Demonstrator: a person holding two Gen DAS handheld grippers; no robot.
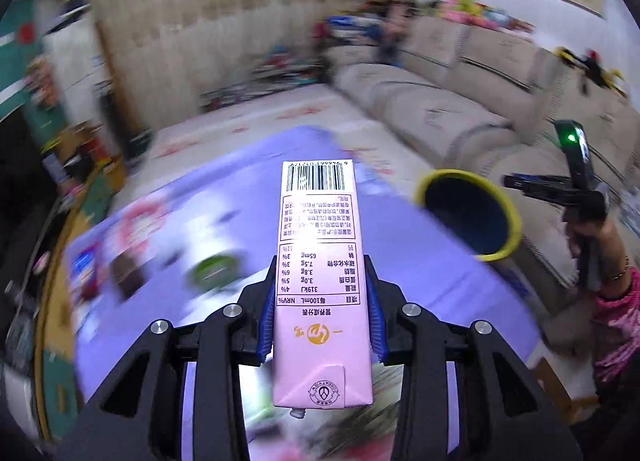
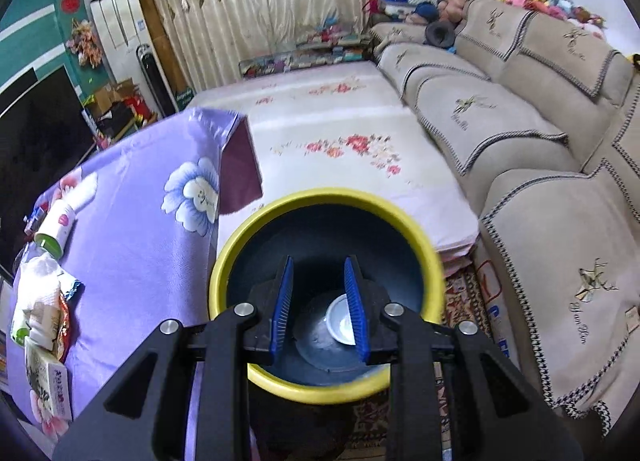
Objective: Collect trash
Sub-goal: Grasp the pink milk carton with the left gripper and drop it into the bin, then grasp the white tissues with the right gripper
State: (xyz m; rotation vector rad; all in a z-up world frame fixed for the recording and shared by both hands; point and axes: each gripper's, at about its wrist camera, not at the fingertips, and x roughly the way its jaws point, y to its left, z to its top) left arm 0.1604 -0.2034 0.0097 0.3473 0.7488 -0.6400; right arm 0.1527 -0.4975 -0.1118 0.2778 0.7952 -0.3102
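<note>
A glossy coated-paper surface with printed text is shown by the pink drink carton [image 1: 321, 285], gripped between ribbed blue pads [image 1: 266, 325] set in the matt black plastic of the left gripper [image 1: 321, 313], which is fastened with bright metal bolts. A smooth, slightly shiny plastic is seen in the yellow-rimmed bin [image 2: 326, 289]. Soft printed cloth is presented by the purple table cover [image 2: 140, 197], woven fabric by the beige sofa [image 2: 540, 165], and crumpled tissue [image 2: 38, 293] looks rough.
</note>
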